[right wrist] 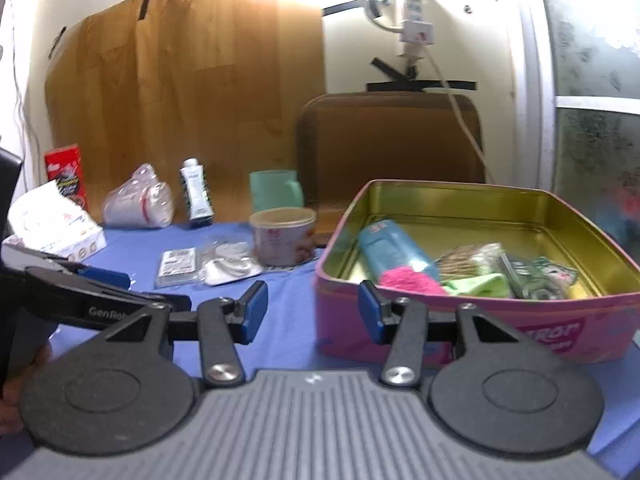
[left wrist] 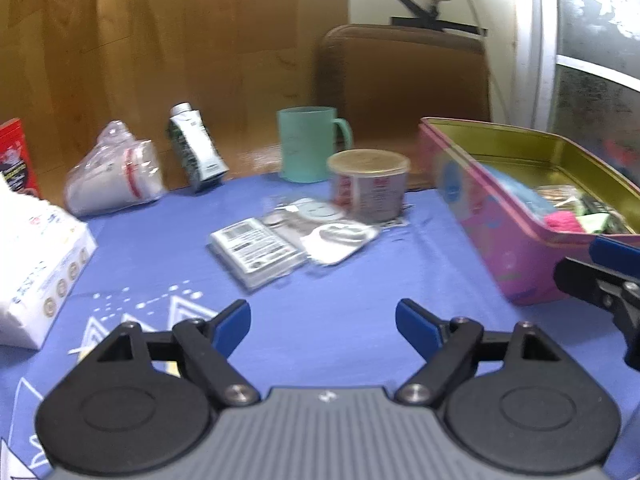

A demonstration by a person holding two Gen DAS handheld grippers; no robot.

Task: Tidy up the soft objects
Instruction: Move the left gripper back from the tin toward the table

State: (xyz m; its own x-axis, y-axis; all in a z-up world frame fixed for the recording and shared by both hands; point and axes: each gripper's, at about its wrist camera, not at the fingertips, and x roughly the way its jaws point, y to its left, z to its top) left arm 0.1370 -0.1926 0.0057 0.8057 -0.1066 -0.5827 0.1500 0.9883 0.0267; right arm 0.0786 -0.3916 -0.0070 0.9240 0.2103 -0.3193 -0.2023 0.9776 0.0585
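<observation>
My left gripper (left wrist: 323, 326) is open over the blue cloth (left wrist: 340, 300), with nothing between its fingers. Ahead of it lie a flat labelled packet (left wrist: 256, 248) and a clear packet of white pads (left wrist: 340, 238). The pink tin (left wrist: 500, 248) stands to its right. My right gripper (right wrist: 314, 312) is open too and holds nothing, just in front of the pink tin (right wrist: 460, 332). Inside the tin lie a blue roll (right wrist: 394, 250), a pink fluffy cloth (right wrist: 408, 282), a green cloth (right wrist: 480, 284) and some packets. A white tissue pack (left wrist: 36, 264) sits at the far left.
Along the back stand a clear bag of white items (left wrist: 116, 176), a small carton (left wrist: 196, 148), a green mug (left wrist: 308, 144), a lidded tub (left wrist: 370, 184) and a red box (left wrist: 16, 156). A brown chair back (right wrist: 392, 148) and a wooden board rise behind the table.
</observation>
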